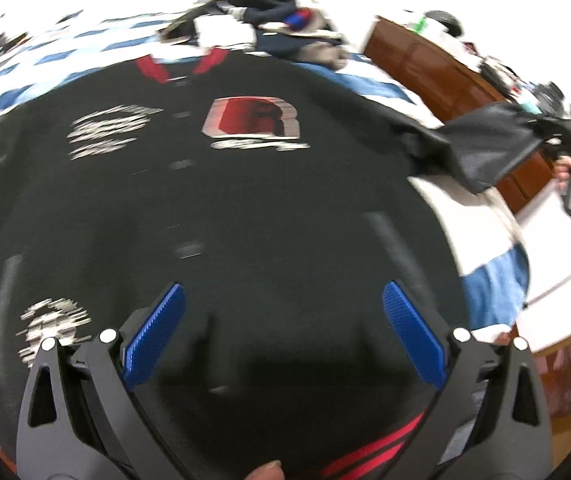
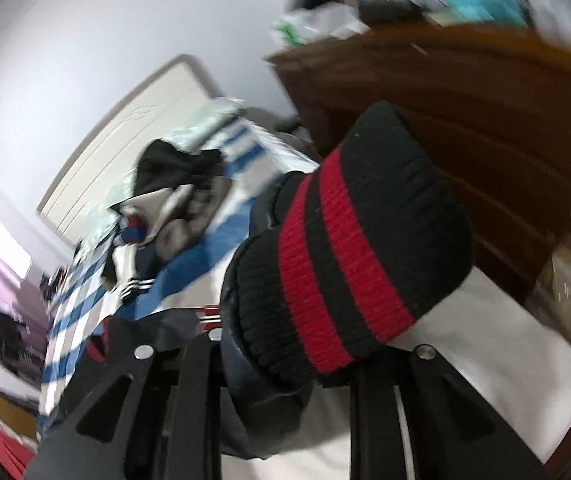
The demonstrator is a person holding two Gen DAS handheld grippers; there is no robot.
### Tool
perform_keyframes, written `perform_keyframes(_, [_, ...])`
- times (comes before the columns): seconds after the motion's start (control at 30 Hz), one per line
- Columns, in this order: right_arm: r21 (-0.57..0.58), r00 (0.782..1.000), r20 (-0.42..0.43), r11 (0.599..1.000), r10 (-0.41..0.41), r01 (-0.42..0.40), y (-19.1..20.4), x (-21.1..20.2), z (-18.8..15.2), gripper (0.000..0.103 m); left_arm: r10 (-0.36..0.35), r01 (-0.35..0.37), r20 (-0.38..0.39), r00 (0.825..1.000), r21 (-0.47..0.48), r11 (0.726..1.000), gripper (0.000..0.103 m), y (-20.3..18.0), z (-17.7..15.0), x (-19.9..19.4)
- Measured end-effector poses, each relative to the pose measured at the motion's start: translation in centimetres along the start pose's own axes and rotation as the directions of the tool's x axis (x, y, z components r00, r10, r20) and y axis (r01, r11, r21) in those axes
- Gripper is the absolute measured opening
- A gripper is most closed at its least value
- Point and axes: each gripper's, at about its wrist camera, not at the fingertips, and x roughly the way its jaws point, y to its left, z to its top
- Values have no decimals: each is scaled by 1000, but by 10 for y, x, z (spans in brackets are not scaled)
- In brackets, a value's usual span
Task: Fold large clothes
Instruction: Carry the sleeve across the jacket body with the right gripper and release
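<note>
Left wrist view: a black jacket (image 1: 213, 200) with a red collar lies spread front-up on a bed (image 1: 489, 280) covered in blue-and-white check. The left gripper (image 1: 283, 336) hovers over the lower hem with its jaws released and nothing between the blue pads (image 1: 157, 332). At the right, one sleeve (image 1: 481, 144) is drawn out past the bed edge toward a wooden cabinet (image 1: 417, 60). A pile of other clothes (image 1: 285, 24) lies beyond the collar.

Right wrist view: the right gripper (image 2: 285, 356) has its jaws clenched on the sleeve cuff (image 2: 349, 248), black rib-knit with two red stripes, lifted clear of the bed. The step in hand appears to be folding this sleeve; the next move likely calls for carrying the cuff across the jacket's chest. Open room lies over the jacket; the cabinet stands close on the right.
</note>
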Motion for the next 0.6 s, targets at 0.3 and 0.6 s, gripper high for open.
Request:
perform_keyframes(0.3, [-233, 987, 3, 960, 161, -156, 199, -25, -12, 18, 39, -42, -30, 999, -133, 990, 97, 100, -33, -30])
perform_keyframes(0.6, [-422, 976, -78, 880, 202, -216, 372, -5, -74, 18, 7, -9, -12, 1000, -209, 978, 97, 153, -53, -41])
